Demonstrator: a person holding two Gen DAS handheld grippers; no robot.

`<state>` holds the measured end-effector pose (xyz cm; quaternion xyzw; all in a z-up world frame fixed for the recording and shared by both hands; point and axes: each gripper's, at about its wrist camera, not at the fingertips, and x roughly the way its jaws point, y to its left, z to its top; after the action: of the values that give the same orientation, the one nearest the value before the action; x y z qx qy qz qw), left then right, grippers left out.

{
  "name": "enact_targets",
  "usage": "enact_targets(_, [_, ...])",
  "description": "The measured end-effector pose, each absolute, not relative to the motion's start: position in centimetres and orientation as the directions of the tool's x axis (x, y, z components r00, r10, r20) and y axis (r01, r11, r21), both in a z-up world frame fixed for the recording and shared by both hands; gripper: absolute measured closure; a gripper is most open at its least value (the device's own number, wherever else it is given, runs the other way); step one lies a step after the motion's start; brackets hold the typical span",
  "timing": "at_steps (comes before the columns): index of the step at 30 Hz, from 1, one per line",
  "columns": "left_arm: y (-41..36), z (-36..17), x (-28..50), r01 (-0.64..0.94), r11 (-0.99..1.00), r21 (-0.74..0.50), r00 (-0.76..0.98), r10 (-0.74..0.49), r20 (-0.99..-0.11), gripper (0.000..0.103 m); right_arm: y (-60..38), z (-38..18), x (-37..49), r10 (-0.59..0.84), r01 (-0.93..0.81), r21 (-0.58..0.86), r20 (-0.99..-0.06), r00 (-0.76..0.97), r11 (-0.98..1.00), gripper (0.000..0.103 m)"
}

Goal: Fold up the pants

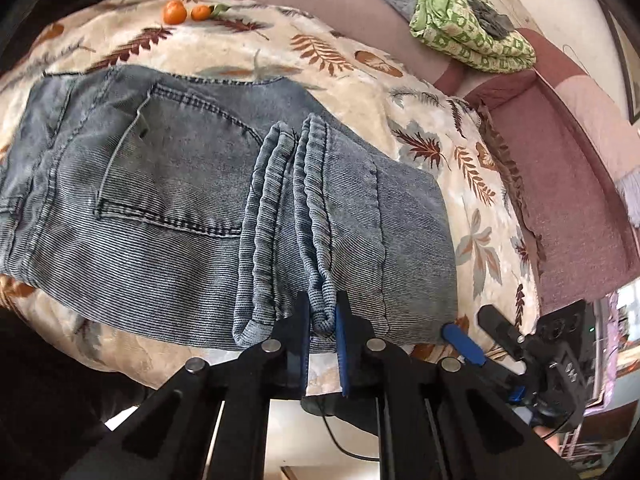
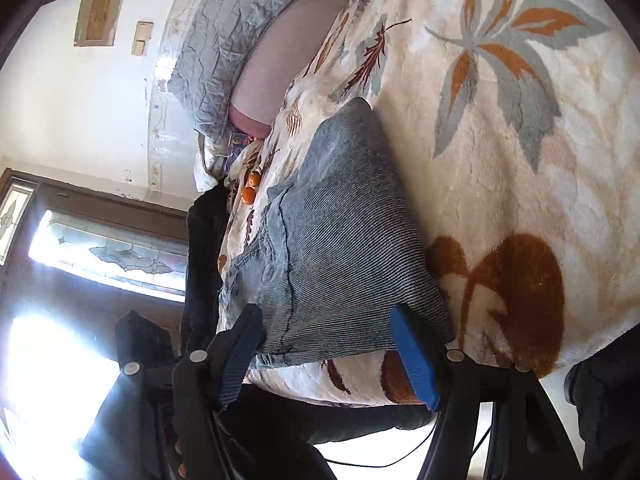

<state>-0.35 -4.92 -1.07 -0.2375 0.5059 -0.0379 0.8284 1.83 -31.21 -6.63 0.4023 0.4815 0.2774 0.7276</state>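
Observation:
Blue jeans lie folded on a cream leaf-print blanket, back pocket up, with the leg hems laid over the middle. My left gripper is shut on the near end of one ribbed hem fold at the blanket's front edge. To its right my right gripper reaches the jeans' near right corner, its blue pad touching the cloth. In the right wrist view that gripper stands open, fingers wide apart, with the folded edge of the jeans between them and no pinch on it.
Two oranges rest on the blanket behind the jeans. A green patterned cloth and a grey quilt lie on the mauve cushions. Dark fabric hangs at the blanket's far end, and a bright window is beyond.

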Motion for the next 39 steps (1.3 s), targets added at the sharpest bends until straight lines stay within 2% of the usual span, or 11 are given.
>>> enact_targets(4, [-3.8, -4.7, 0.3, -0.244, 0.840, -0.485, 0.413, -0.362, -0.836, 0.092, -31.8, -3.2, 2.2, 0.794, -0.085, 0.861, -0.418, 0.441, 0.501, 0.033])
enact_targets(10, [-4.1, -4.5, 0.5, -0.226, 0.848, -0.480, 0.418, -0.360, -0.834, 0.091, -31.3, -1.0, 7.2, 0.807, -0.086, 0.878, -0.390, 0.443, 0.471, 0.030])
enact_targets(13, [-4.0, -4.5, 0.3, -0.217, 0.850, -0.481, 0.416, -0.365, -0.833, 0.090, -29.9, -2.9, 11.0, 0.856, -0.048, 0.916, -0.352, 0.378, 0.398, 0.029])
enact_targets(16, [-3.9, -3.8, 0.2, -0.211, 0.847, -0.488, 0.411, -0.376, -0.831, 0.089, -28.8, -9.5, 13.6, 0.837, 0.144, 0.876, -0.482, 0.259, 0.460, 0.028])
enact_targets(17, [-3.9, -3.0, -0.1, -0.199, 0.849, -0.489, 0.427, -0.374, -0.823, 0.089, -29.2, -9.8, 13.4, 0.837, 0.133, 0.887, -0.461, 0.294, 0.442, 0.038])
enact_targets(20, [-4.6, 0.8, -1.0, -0.135, 0.880, -0.455, 0.531, -0.324, -0.783, 0.072, -28.9, -9.0, 13.0, 0.843, 0.074, 0.881, -0.469, 0.264, 0.467, 0.037])
enact_targets(23, [-6.8, 3.0, -0.2, -0.003, 0.891, -0.454, 0.581, -0.368, -0.726, 0.055, -28.7, -9.2, 13.3, 0.840, 0.091, 0.879, -0.474, 0.264, 0.468, 0.037])
enact_targets(28, [-8.2, -4.3, 4.3, -0.074, 0.927, -0.367, 0.376, -0.315, -0.871, 0.061, -28.5, -6.8, 14.2, 0.843, 0.049, 0.877, -0.473, 0.255, 0.478, 0.035])
enact_targets(32, [-8.3, -3.8, 4.2, -0.049, 0.941, -0.335, 0.409, -0.287, -0.866, 0.063, -28.7, -3.9, 16.4, 0.847, -0.020, 0.884, -0.439, 0.301, 0.466, 0.029])
enact_targets(36, [-8.8, -3.7, 4.4, -0.049, 0.945, -0.322, 0.409, -0.276, -0.870, 0.063, -27.8, -9.0, 19.8, 0.807, 0.101, 0.840, -0.541, 0.236, 0.533, 0.027])
enact_targets(39, [-9.3, -3.8, 4.6, -0.044, 0.949, -0.313, 0.418, -0.268, -0.868, 0.063, -27.5, -6.9, 19.2, 0.778, 0.057, 0.813, -0.572, 0.259, 0.579, 0.027])
